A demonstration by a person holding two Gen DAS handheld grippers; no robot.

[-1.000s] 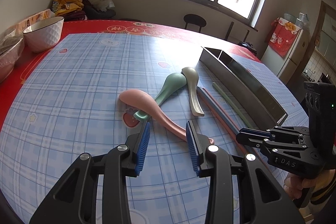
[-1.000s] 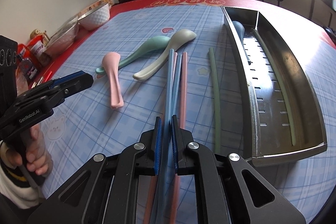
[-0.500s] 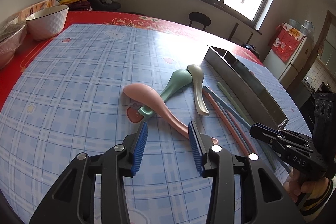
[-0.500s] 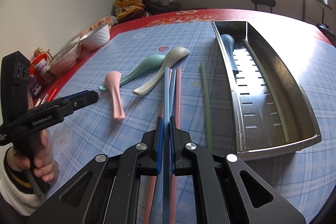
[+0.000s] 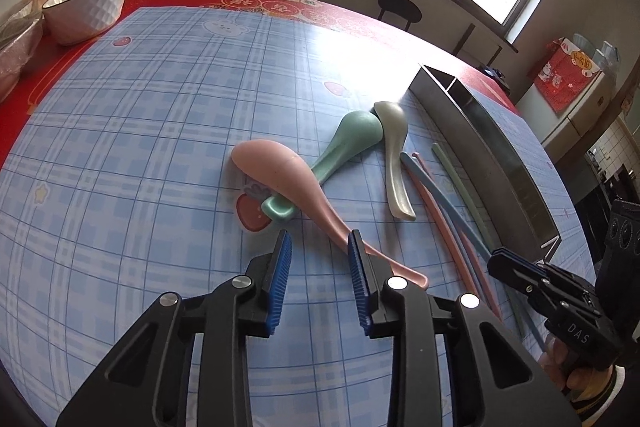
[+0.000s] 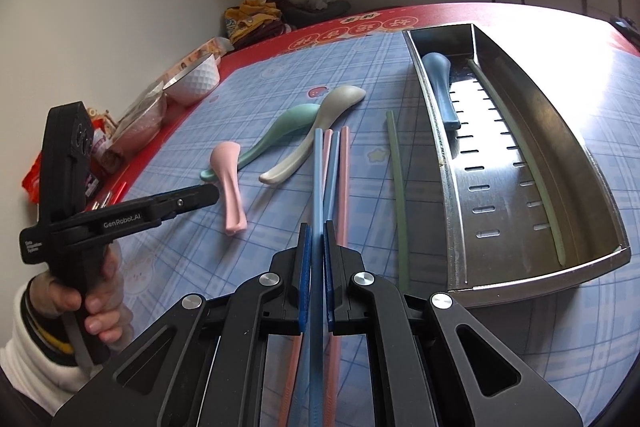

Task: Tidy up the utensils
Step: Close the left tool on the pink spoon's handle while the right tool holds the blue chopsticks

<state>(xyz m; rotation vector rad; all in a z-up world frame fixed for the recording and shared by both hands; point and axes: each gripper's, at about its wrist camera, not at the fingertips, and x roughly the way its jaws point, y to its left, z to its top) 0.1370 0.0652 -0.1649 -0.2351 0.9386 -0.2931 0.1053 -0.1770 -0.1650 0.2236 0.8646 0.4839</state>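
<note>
The right gripper (image 6: 316, 251) is clamped on a long blue plastic chopstick (image 6: 318, 179), destined for the steel tray (image 6: 560, 269) at two o'clock; the left gripper (image 5: 318, 259), jaws just narrowing, apparently empty, nears the pink spoon's handle (image 5: 340, 227); next, lift clear.

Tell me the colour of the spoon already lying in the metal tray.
Dark blue. The spoon lies in the tray's far end, seen best from the right wrist view.

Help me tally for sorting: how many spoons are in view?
4: pink spoon, green spoon and beige spoon lie on the tablecloth; blue spoon lies in the metal tray. None seem hidden.
</note>
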